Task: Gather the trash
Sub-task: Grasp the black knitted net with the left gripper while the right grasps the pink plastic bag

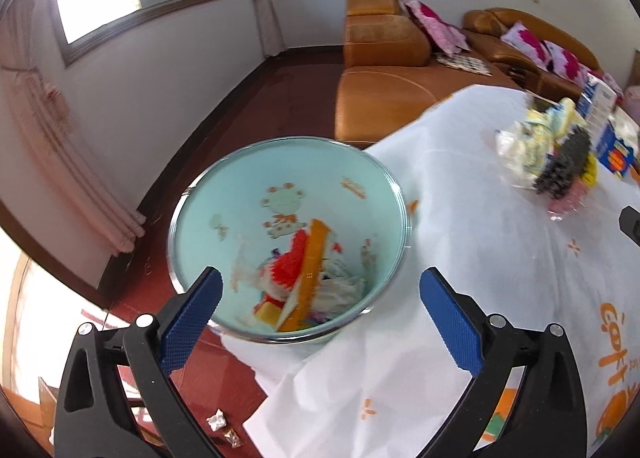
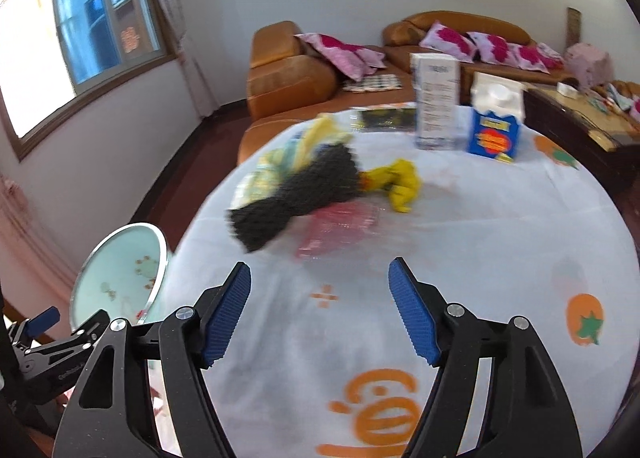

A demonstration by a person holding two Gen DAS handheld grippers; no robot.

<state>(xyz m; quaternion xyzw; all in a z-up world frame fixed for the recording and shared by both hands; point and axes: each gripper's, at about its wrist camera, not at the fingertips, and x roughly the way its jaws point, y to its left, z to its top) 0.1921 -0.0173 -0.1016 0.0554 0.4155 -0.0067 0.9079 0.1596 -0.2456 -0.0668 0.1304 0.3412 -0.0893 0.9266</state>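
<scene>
Orange sofas [image 2: 292,78], bright window [image 2: 80,42], seemingly red floor [image 1: 248,106].

Two wrist views, one table edge

The left wrist camera looks steeply down into the mint bin [image 1: 288,234] beside the table [image 1: 480,258], close in; the right wrist camera looks low across the tablecloth toward the far sofa [image 2: 288,78]. Both catch the bin [image 2: 120,274] and black mesh trash [image 1: 564,162] [image 2: 296,194].
</scene>
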